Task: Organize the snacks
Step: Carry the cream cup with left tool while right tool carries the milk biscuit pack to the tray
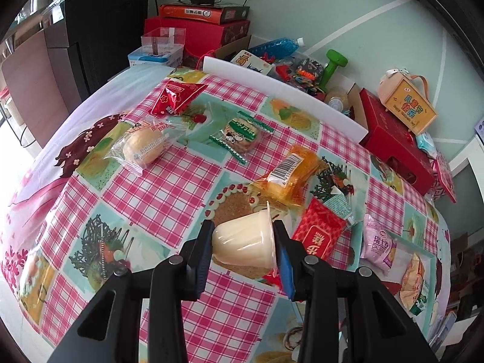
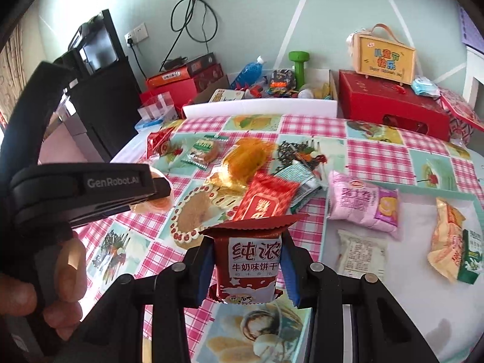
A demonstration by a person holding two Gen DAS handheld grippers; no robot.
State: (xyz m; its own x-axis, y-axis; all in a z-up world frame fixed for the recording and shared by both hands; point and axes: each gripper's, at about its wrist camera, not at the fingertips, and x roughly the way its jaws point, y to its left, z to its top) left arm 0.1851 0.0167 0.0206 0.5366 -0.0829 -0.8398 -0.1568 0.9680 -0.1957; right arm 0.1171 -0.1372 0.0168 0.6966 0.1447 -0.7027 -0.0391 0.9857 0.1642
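Note:
My left gripper (image 1: 243, 237) is shut on a cream pudding cup (image 1: 245, 240), which lies on its side above the checked tablecloth (image 1: 169, 187). My right gripper (image 2: 246, 257) is shut on a red milk biscuit packet (image 2: 252, 261), held upright above the cloth. Loose snacks lie ahead: a wrapped bun (image 1: 143, 146), a red triangular pack (image 1: 174, 98), a green-edged biscuit pack (image 1: 240, 136), an orange cake pack (image 1: 292, 175), a red packet (image 1: 317, 236) and a pink Swiss roll pack (image 1: 378, 246). The left gripper's body (image 2: 81, 187) and the hand (image 2: 36, 296) holding it show at the left of the right wrist view.
A white tray (image 2: 402, 287) at the right holds a pale wrapped snack (image 2: 361, 255) and a yellow-orange pack (image 2: 450, 242). Behind the table stand a white foam board (image 1: 281, 89), red boxes (image 1: 393, 145), a yellow gift box (image 1: 410, 106), a green dumbbell (image 1: 332, 66) and a dark cabinet (image 1: 99, 30).

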